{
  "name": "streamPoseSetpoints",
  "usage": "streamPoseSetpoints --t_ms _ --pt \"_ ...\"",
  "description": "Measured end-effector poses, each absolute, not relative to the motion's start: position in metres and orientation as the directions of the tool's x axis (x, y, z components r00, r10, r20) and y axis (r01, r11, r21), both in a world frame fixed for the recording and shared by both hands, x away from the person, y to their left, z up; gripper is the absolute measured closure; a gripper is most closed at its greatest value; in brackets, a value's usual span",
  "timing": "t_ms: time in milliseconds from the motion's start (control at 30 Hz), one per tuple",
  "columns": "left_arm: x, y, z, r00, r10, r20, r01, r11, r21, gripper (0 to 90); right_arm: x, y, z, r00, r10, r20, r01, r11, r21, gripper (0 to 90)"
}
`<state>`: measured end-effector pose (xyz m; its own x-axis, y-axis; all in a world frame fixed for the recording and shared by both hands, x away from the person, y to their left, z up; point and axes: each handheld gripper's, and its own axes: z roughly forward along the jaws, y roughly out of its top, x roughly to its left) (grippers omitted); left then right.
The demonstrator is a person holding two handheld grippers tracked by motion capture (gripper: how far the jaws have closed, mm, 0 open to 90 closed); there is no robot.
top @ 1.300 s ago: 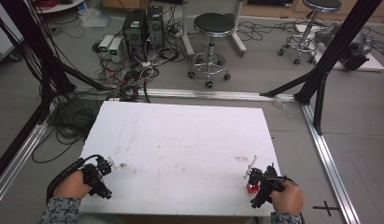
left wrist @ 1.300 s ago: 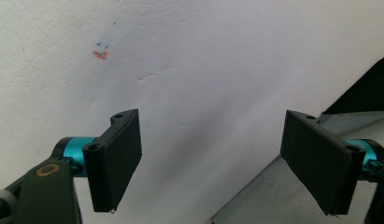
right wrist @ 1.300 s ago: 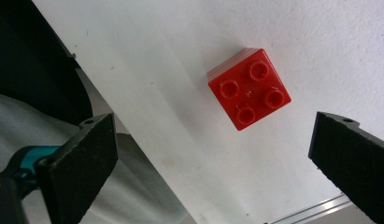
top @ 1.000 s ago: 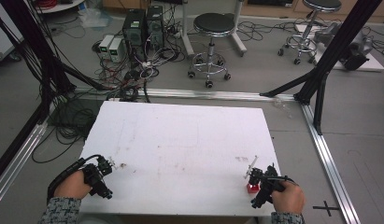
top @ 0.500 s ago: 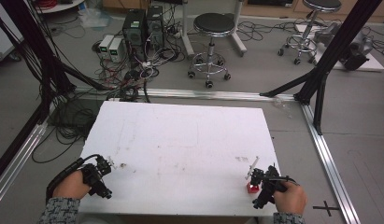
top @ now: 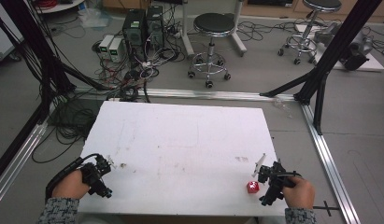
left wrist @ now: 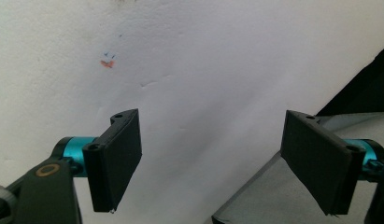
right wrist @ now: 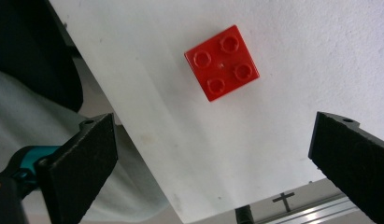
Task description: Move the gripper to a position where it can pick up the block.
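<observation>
left gripper jaws apart | right gripper jaws apart | red brick four studs, right gripper view

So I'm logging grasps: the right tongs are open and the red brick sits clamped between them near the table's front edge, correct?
Not quite. The right tongs are open, and the red brick is near the table's front edge, but it is not clamped: the right gripper view shows it lying free on the table ahead of the jaws, touching neither.
</observation>
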<state>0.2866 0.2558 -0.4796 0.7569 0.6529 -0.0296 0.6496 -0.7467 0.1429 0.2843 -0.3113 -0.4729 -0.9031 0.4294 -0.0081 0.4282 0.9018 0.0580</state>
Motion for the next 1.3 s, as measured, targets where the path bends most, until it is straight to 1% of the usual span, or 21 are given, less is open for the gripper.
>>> streamPoseSetpoints --t_ms 67,100,233,367,467,600,633,833,1067,1233,1300 --pt "0.287 0.256 -0.479 0.759 0.651 -0.027 0.647 -0.749 0.145 20.8 0.285 -0.313 -0.472 -0.906 0.423 -0.008 0.422 0.905 0.060 0.9" --pt "0.287 0.255 -0.479 0.761 0.648 -0.027 0.645 -0.751 0.143 20.9 0.287 -0.316 -0.471 -0.917 0.399 -0.015 0.397 0.916 0.062 0.8" --pt "0.286 0.254 -0.478 0.764 0.645 -0.027 0.641 -0.754 0.145 20.9 0.290 -0.320 -0.470 -0.933 0.360 -0.012 0.359 0.932 0.059 0.8" --pt "0.286 0.253 -0.477 0.766 0.643 -0.024 0.639 -0.756 0.146 20.8 0.293 -0.319 -0.470 -0.950 0.313 -0.013 0.313 0.949 0.035 0.9" --pt "0.286 0.253 -0.477 0.766 0.642 -0.024 0.638 -0.756 0.149 20.8 0.295 -0.316 -0.473 -0.966 0.257 -0.021 0.257 0.966 0.006 0.8" --pt "0.286 0.252 -0.477 0.769 0.639 -0.024 0.635 -0.759 0.148 20.9 0.299 -0.315 -0.474 -0.973 0.228 -0.024 0.228 0.974 -0.002 0.8" --pt "0.286 0.252 -0.478 0.766 0.642 -0.025 0.638 -0.755 0.151 20.9 0.301 -0.314 -0.475 -0.980 0.197 -0.018 0.197 0.980 -0.004 0.8" --pt "0.287 0.253 -0.478 0.767 0.641 -0.022 0.637 -0.756 0.150 20.9 0.304 -0.305 -0.481 -0.994 0.111 -0.010 0.112 0.993 -0.027 0.8" --pt "0.287 0.253 -0.481 0.768 0.640 -0.030 0.636 -0.757 0.147 20.9 0.307 -0.295 -0.493 -0.999 0.048 0.006 0.048 0.998 -0.050 0.9" --pt "0.287 0.252 -0.481 0.771 0.637 -0.026 0.633 -0.760 0.147 20.9 0.308 -0.290 -0.500 -1.000 0.002 0.005 0.002 0.999 -0.047 0.9" --pt "0.287 0.252 -0.481 0.768 0.639 -0.030 0.636 -0.758 0.146 20.9 0.307 -0.288 -0.502 -1.000 0.000 0.002 0.000 0.999 -0.041 0.9"
